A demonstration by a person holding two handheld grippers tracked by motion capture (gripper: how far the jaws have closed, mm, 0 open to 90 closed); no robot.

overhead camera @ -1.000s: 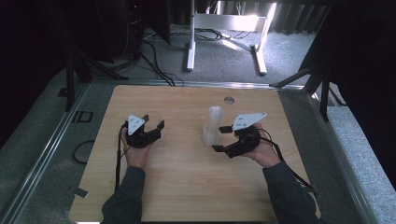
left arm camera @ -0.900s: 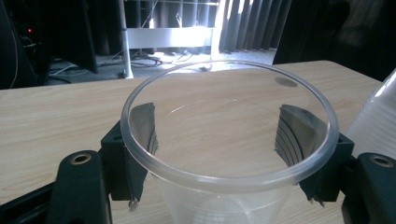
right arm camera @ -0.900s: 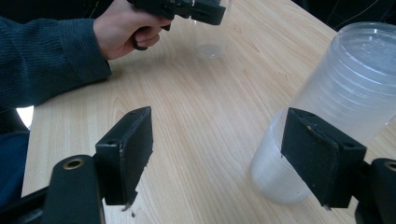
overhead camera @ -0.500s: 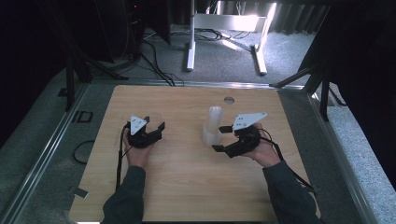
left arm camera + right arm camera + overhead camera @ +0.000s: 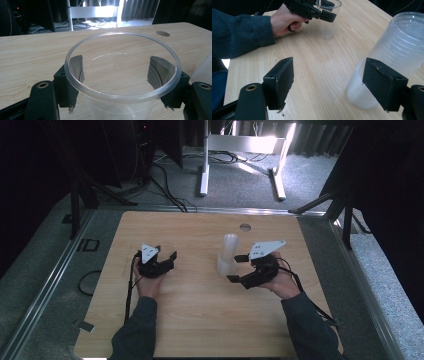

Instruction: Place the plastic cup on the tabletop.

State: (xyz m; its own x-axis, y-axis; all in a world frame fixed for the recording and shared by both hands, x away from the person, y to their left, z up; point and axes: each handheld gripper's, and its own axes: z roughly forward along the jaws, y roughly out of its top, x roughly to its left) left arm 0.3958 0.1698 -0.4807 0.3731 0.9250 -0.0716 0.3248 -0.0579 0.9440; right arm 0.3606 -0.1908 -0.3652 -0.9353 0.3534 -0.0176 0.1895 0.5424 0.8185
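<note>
A single clear plastic cup [image 5: 120, 96] stands upright on the wooden table [image 5: 200, 310] between the jaws of my left gripper [image 5: 116, 67]. Its pads [image 5: 75, 66] press the cup wall just under the rim. In the high view this left gripper [image 5: 167, 252] is at the table's left middle. A stack of clear cups [image 5: 227, 255] stands near the centre. My right gripper [image 5: 236, 268] is open, right beside the stack's base. In the right gripper view the stack [image 5: 397, 45] rises behind the right pad [image 5: 384, 82], and farther off the left gripper [image 5: 327, 10] holds the cup [image 5: 327, 27].
A round hole [image 5: 245, 227] is cut in the table near its far edge. Cables trail from both grippers over the near edge. A white metal frame [image 5: 240, 150] stands on the floor beyond the table.
My left gripper has edged slightly to the right with the cup between its jaws. The right gripper and the stack have stayed in place.
</note>
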